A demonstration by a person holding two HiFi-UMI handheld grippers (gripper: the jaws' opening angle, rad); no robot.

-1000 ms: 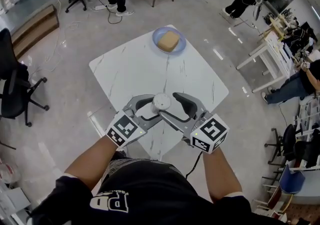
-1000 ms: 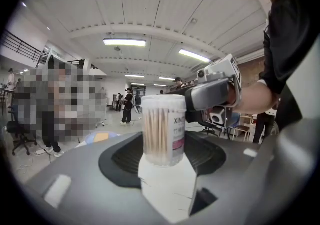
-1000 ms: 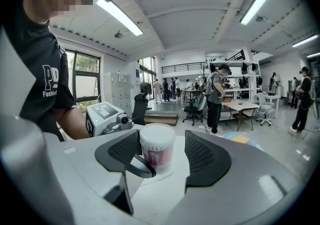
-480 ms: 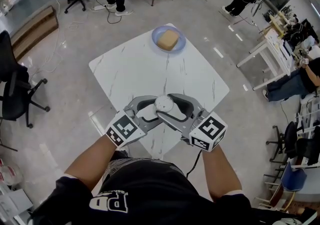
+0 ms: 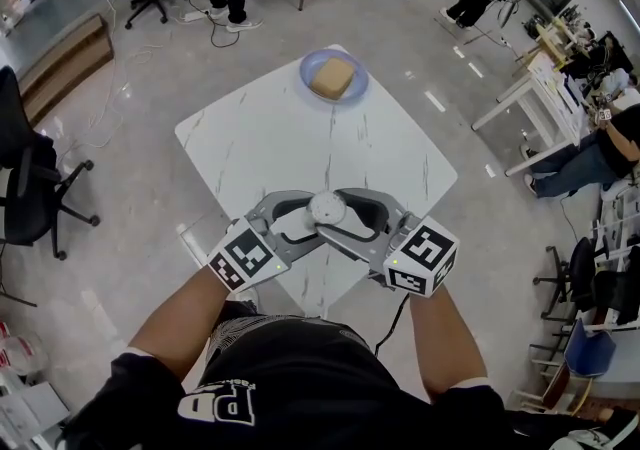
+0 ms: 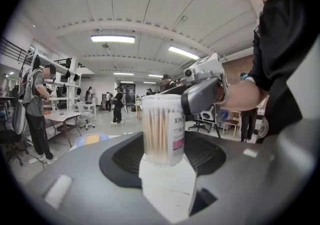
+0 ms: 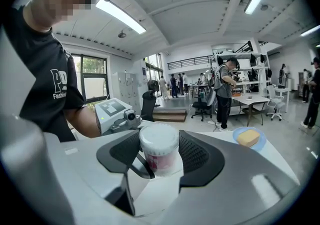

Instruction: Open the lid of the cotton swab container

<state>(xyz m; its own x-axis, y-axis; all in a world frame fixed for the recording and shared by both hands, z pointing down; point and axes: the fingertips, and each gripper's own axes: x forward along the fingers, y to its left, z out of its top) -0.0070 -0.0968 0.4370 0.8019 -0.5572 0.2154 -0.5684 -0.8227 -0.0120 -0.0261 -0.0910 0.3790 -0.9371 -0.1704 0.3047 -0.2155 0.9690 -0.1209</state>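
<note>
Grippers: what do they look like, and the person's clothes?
The left gripper and right gripper alike: grey curved jaws, black ribbed pads, a white cube of black square markers. The right cube shows a green light, a black cable under it; that gripper's jaws have just been closing, container between them. The person wears a black short-sleeved shirt, white lettering.

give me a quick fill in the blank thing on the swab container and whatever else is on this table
1. The cotton swab container stands ____ on the white table.
2. Its white lid is ____, not off.
3. The tan block at the table's far corner lies on a ____ plate.

Missing words: upright; on; blue
</note>
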